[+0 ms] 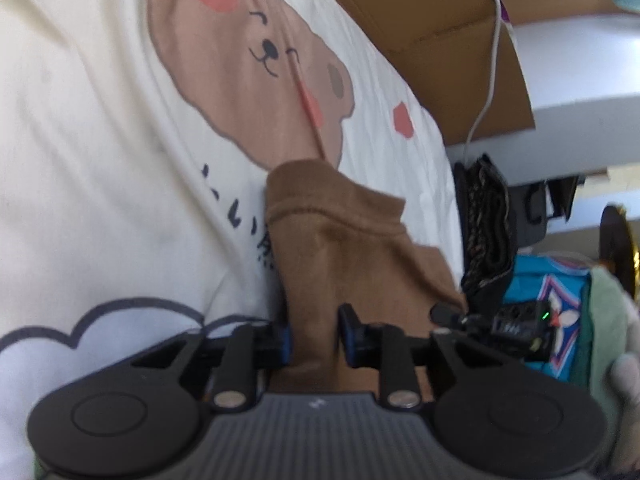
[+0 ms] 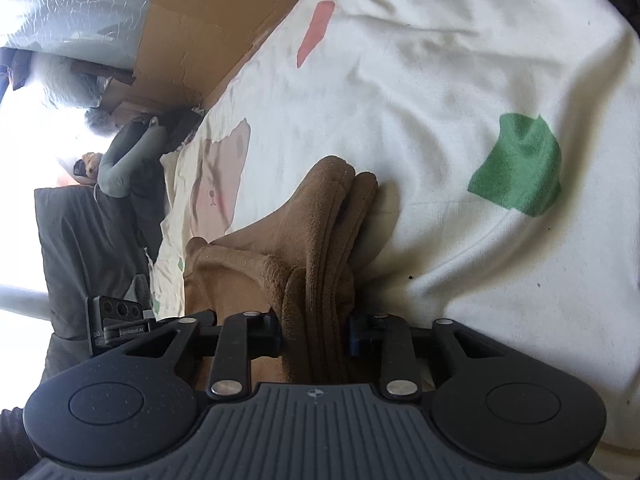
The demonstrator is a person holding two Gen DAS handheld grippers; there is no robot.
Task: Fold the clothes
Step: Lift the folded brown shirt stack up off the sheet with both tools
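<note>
A brown garment (image 1: 340, 236) lies bunched on a cream bedsheet (image 1: 100, 120) printed with a bear face. In the left wrist view my left gripper (image 1: 314, 334) is shut on a fold of this brown cloth, which passes between the two black fingers. In the right wrist view the same brown garment (image 2: 320, 232) shows several stacked layers, and my right gripper (image 2: 316, 334) is shut on that thick bundle. The other gripper (image 2: 116, 322) shows at the lower left of the right wrist view, and likewise a gripper (image 1: 500, 322) sits at the right of the left wrist view.
Flattened cardboard (image 1: 440, 40) leans along the far edge of the sheet, with a white cable (image 1: 494, 60) over it. Dark folded clothes (image 1: 488, 224) and a blue patterned item (image 1: 552, 312) lie to the right. Grey clothing (image 2: 92, 240) is piled at the left of the right wrist view.
</note>
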